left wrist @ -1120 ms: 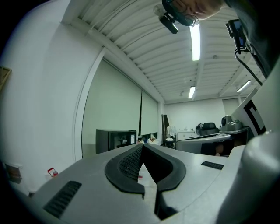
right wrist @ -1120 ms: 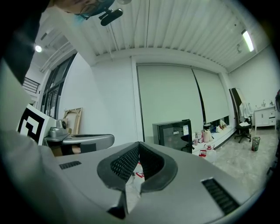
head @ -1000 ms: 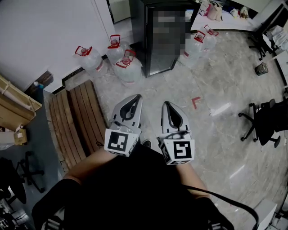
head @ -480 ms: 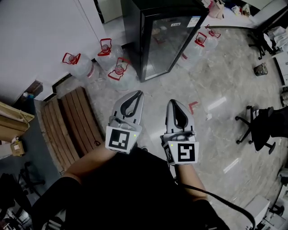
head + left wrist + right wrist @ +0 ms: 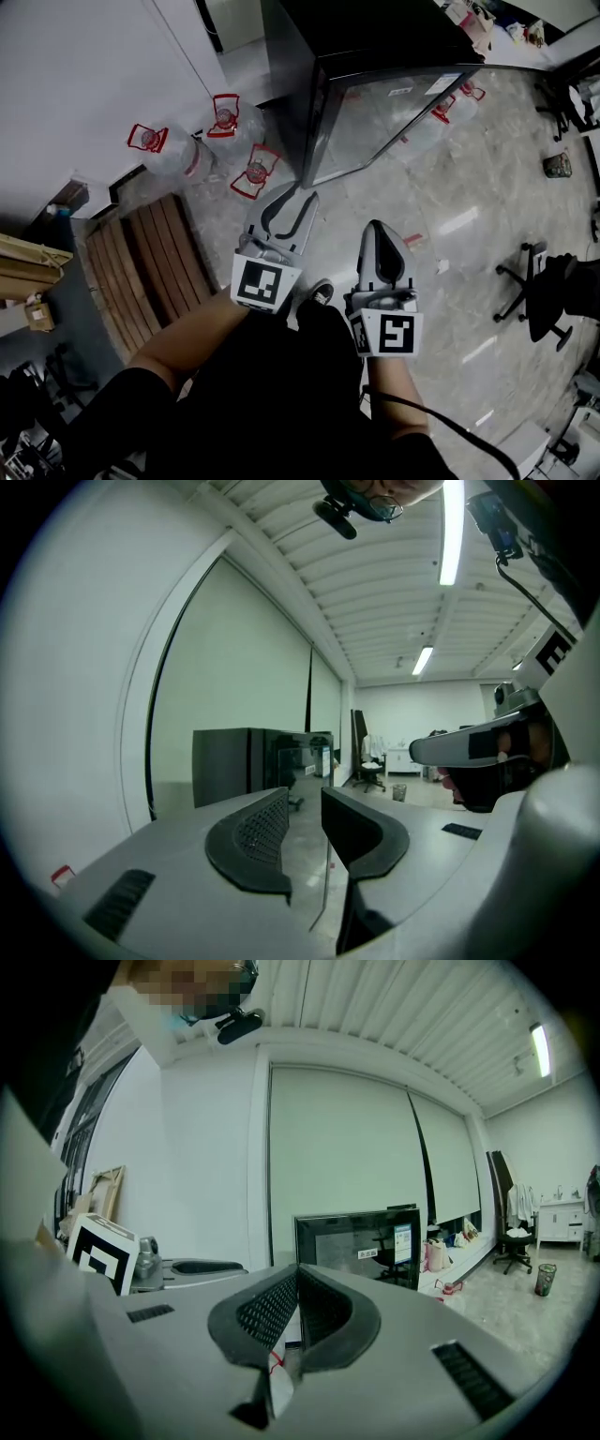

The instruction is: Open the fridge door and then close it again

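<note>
A black fridge (image 5: 375,66) with a glass door (image 5: 394,117) stands shut just ahead on the floor; it also shows in the left gripper view (image 5: 246,759) and the right gripper view (image 5: 361,1239). My left gripper (image 5: 298,194) is held level, pointing at the fridge's lower left corner and short of it. Its jaws are opening, with a clear gap and nothing between them (image 5: 305,803). My right gripper (image 5: 380,228) is beside it, further from the door, its jaws closed tip to tip on nothing (image 5: 298,1274).
Three water jugs with red handles (image 5: 159,145) (image 5: 225,112) (image 5: 258,169) stand left of the fridge by the white wall. A wooden slatted bench (image 5: 141,262) lies at the left. An office chair (image 5: 544,291) is at the right, with more jugs (image 5: 464,94) behind the fridge.
Both grippers have come forward toward the fridge, which now sits much closer in the head view. The left gripper's jaws, shut before, have parted.
</note>
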The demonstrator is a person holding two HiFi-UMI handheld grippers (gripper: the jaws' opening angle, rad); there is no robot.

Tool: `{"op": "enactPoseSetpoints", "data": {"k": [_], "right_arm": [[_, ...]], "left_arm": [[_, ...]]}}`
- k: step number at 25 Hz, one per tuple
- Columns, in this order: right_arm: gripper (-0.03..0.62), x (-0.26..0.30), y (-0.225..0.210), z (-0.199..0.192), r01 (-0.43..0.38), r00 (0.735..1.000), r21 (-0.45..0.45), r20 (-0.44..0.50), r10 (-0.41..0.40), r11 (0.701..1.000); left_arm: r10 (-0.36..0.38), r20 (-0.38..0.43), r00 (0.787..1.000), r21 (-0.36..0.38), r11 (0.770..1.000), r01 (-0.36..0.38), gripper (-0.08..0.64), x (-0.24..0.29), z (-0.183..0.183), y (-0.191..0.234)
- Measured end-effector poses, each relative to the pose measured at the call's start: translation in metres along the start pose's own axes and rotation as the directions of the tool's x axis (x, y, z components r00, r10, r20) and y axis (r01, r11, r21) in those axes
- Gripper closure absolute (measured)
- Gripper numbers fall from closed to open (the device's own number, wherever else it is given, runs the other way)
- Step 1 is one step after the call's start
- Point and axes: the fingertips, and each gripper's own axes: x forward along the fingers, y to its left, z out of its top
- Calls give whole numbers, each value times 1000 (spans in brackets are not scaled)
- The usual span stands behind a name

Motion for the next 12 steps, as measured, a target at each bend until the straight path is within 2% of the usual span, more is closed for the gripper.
{"op": "enactPoseSetpoints", "data": {"k": [6, 12], "right_arm": [[577, 55, -25, -45, -33, 999, -8, -23, 33, 999], [577, 94, -60, -96, -2, 1000, 29, -25, 3, 1000]], "left_arm": [[22, -40, 999, 18, 1000, -21, 436, 67, -53, 21], [55, -38, 998, 17, 998, -54, 436, 120, -104, 41]]}}
